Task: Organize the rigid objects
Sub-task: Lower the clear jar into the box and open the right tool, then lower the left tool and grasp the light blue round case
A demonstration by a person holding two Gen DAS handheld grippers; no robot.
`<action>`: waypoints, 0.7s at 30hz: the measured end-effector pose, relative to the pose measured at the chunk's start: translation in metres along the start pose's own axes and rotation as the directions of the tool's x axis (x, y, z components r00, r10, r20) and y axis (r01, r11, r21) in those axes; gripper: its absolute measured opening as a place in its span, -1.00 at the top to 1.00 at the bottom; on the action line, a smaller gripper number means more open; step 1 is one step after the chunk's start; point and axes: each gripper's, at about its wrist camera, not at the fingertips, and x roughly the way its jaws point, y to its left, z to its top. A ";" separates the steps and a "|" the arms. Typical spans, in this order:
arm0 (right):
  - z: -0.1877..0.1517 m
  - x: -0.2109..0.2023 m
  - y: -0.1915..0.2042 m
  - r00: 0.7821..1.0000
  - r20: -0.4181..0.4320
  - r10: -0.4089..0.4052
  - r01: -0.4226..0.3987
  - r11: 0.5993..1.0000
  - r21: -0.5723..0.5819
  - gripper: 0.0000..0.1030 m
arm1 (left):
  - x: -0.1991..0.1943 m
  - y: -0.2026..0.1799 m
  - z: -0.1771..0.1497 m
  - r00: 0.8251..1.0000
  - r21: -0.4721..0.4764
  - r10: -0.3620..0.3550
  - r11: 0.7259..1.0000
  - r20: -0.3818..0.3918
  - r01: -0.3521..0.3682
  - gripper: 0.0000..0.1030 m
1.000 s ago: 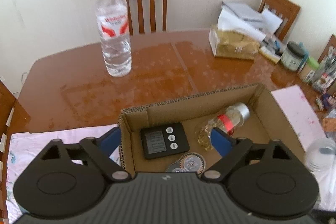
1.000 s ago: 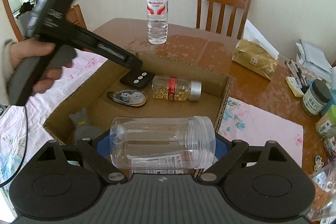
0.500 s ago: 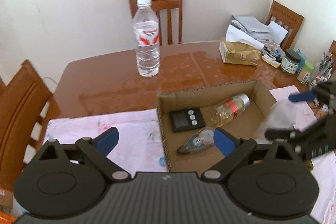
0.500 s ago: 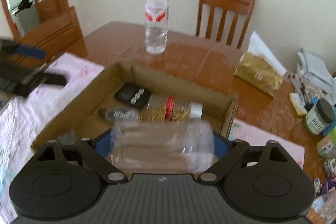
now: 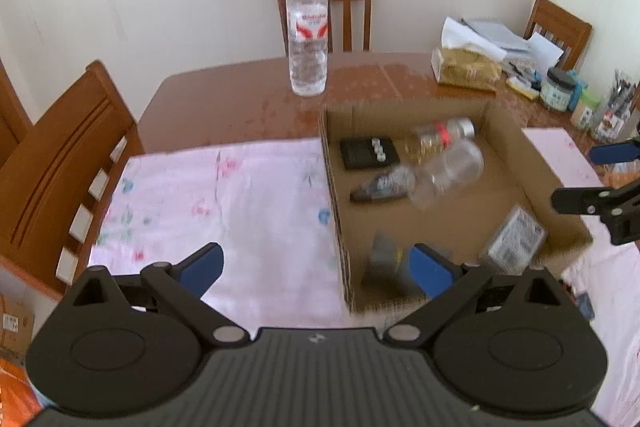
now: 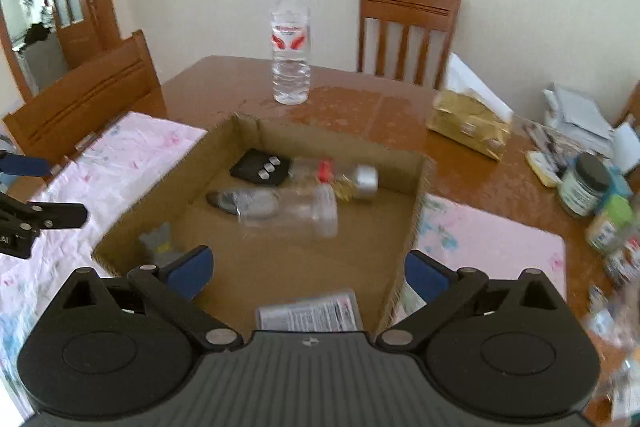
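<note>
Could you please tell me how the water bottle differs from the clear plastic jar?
The water bottle stands upright on the table; the clear plastic jar lies on its side in the cardboard box. The bottle is tall, slim and red-labelled; the jar is squat and wide. Both are transparent.

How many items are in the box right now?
6: timer at the far left, pill bottle beside it, clear jar mid-box, tape dispenser left of it, grey object near-left, labelled packet nearest. More may be hidden.
</note>
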 end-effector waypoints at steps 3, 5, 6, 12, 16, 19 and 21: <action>-0.019 -0.014 -0.001 1.000 -0.002 -0.017 0.017 0.999 0.031 -1.00 | -0.004 -0.002 -0.016 1.000 -0.010 0.002 1.000 -0.014 -0.002 -0.93; -0.032 -0.022 -0.002 0.999 -0.001 -0.036 0.036 0.998 0.046 -1.00 | -0.006 -0.002 -0.024 1.000 -0.014 0.004 1.000 -0.016 -0.005 -0.93; -0.038 -0.026 -0.003 0.999 -0.001 -0.050 0.050 0.997 0.053 -1.00 | -0.008 -0.004 -0.028 1.000 -0.012 0.012 1.000 -0.016 -0.012 -0.93; -0.082 -0.032 -0.003 0.993 -0.073 -0.096 0.102 0.992 0.079 -1.00 | -0.013 -0.014 -0.051 0.999 0.030 0.044 0.999 -0.003 -0.044 -0.93; -0.108 -0.020 0.001 0.982 -0.148 -0.116 0.130 0.988 0.087 -1.00 | -0.010 -0.019 -0.062 0.999 0.019 0.031 0.999 -0.027 -0.030 -0.93; -0.122 -0.008 0.001 0.977 -0.173 -0.125 0.148 0.981 0.126 -1.00 | -0.005 -0.022 -0.069 0.999 0.003 0.021 1.000 -0.048 -0.020 -0.92; -0.129 0.000 0.002 0.972 -0.183 -0.148 0.175 0.975 0.140 -1.00 | -0.002 -0.025 -0.073 0.998 -0.007 0.016 1.000 -0.065 -0.017 -0.93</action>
